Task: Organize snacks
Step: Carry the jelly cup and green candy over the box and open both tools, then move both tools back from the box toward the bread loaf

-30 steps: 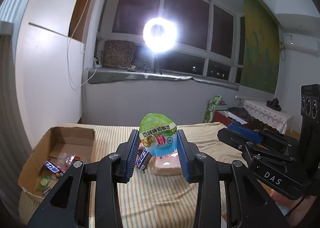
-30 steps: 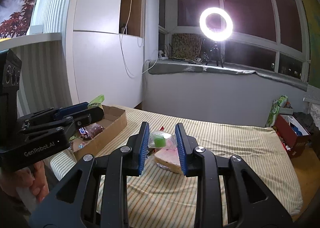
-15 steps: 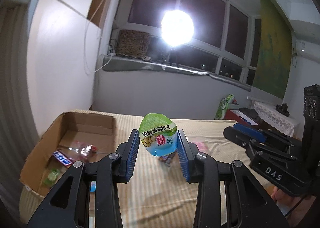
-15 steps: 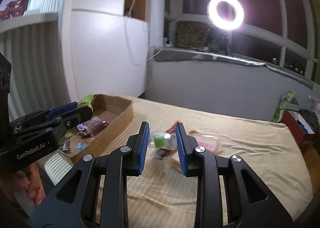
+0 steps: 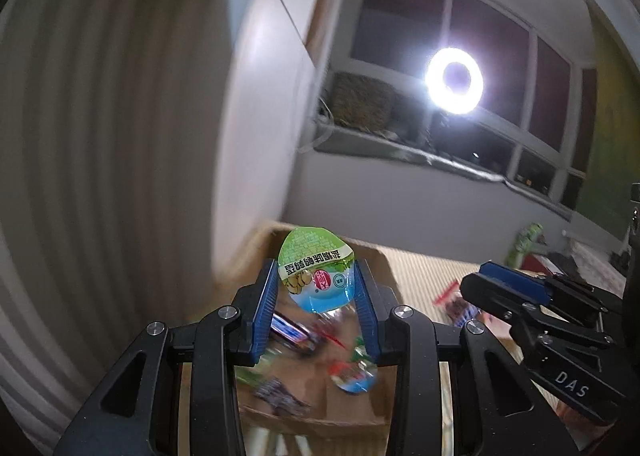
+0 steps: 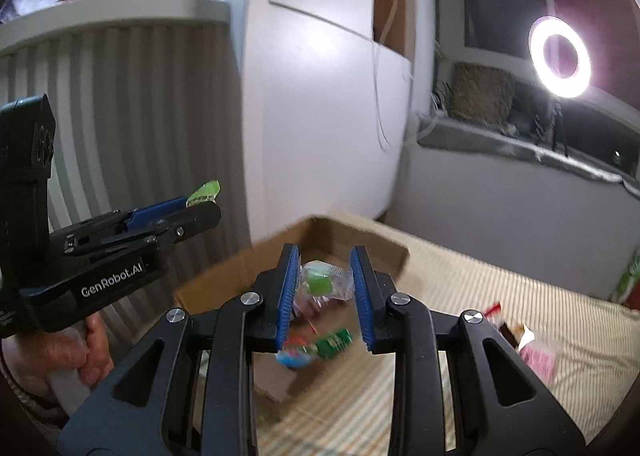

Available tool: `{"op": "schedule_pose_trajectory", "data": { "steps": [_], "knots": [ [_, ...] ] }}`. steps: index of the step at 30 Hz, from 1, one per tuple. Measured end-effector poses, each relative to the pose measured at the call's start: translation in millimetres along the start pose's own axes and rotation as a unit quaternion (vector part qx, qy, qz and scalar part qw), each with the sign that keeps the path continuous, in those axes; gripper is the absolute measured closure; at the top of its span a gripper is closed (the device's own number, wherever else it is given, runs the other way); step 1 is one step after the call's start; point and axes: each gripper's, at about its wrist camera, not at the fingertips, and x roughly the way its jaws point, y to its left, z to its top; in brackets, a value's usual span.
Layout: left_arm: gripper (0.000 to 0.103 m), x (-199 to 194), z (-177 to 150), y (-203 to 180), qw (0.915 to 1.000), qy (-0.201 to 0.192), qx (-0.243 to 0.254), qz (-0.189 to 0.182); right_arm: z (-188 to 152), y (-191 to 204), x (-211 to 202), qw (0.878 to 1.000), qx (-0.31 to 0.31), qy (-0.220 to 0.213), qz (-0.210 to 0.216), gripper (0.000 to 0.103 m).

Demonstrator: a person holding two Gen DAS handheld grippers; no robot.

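My left gripper [image 5: 316,280] is shut on a small jelly cup with a green and blue foil lid [image 5: 317,270], held above the open cardboard box [image 5: 384,260]. Blurred snack packets [image 5: 296,336] lie inside that box. My right gripper [image 6: 325,276] is shut on a clear wrapped candy with a green centre [image 6: 320,282], also over the cardboard box [image 6: 320,232], which holds more packets [image 6: 332,342]. Each gripper shows in the other's view: the right gripper [image 5: 508,288] at the right, the left gripper [image 6: 200,200] at the left with a hand [image 6: 76,352] on its grip.
The box sits at the left end of a striped bed cover [image 6: 500,296], close to a white ribbed wall [image 5: 100,136]. A few loose snacks [image 6: 528,344] lie on the cover to the right. A ring light [image 5: 454,80] shines on the window sill.
Both grippers have swung left from over the middle of the bed to above the cardboard box, each still carrying its snack. The box now fills the view under the fingers.
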Motion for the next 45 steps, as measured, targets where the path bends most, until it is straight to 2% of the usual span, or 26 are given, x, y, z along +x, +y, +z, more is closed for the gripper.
{"op": "schedule_pose_trajectory", "data": {
  "steps": [4, 7, 11, 17, 19, 22, 24, 26, 37, 40, 42, 45],
  "knots": [
    [0.068, -18.1, 19.3, 0.7, 0.9994, -0.032, 0.011, 0.011, 9.8, 6.0, 2.5, 1.000, -0.004, -0.014, 0.010, 0.075],
    [0.068, -19.6, 24.7, -0.1, 0.9992, -0.037, 0.013, 0.010, 9.0, 2.9, 9.4, 1.000, -0.001, -0.011, 0.015, 0.074],
    [0.068, -3.1, 18.2, 4.4, 0.9998, -0.019, 0.007, 0.008, -1.3, -1.3, 32.9, 1.000, 0.004, 0.011, 0.021, 0.074],
    [0.068, 32.3, -6.8, 12.3, 0.9995, 0.031, -0.002, 0.005, -21.5, -8.6, 76.2, 0.998, 0.017, 0.052, 0.031, 0.074],
    [0.066, 44.9, -15.4, 15.3, 0.9987, 0.051, -0.004, 0.005, -27.9, -10.4, 91.2, 0.997, 0.017, 0.066, 0.035, 0.069],
    [0.058, 60.6, -23.8, 21.2, 0.9968, 0.079, -0.013, 0.002, -34.9, -14.1, 105.9, 0.997, 0.013, 0.074, 0.027, 0.067],
    [0.044, 64.4, -27.0, 25.8, 0.9964, 0.079, -0.021, 0.021, -37.1, -17.1, 114.0, 0.997, 0.015, 0.077, 0.027, 0.066],
    [0.039, 66.4, -27.8, 30.8, 0.9962, 0.077, -0.029, 0.027, -38.1, -20.4, 120.5, 0.996, 0.015, 0.079, 0.029, 0.066],
    [0.039, 65.7, -22.3, 35.5, 0.9958, 0.080, -0.032, 0.030, -33.1, -19.5, 118.3, 0.997, 0.017, 0.071, 0.025, 0.064],
    [0.039, 64.5, -21.4, 31.2, 0.9961, 0.077, -0.028, 0.032, -31.4, -19.3, 111.8, 0.997, 0.019, 0.065, 0.024, 0.058],
    [0.039, 63.3, -20.0, 29.3, 0.9964, 0.074, -0.023, 0.035, -30.5, -19.6, 106.3, 0.998, 0.022, 0.059, 0.023, 0.049],
    [0.036, 58.3, -18.3, 25.5, 0.9965, 0.069, -0.018, 0.043, -31.2, -25.0, 94.4, 0.998, 0.032, 0.048, 0.022, 0.048]
  ]
}}
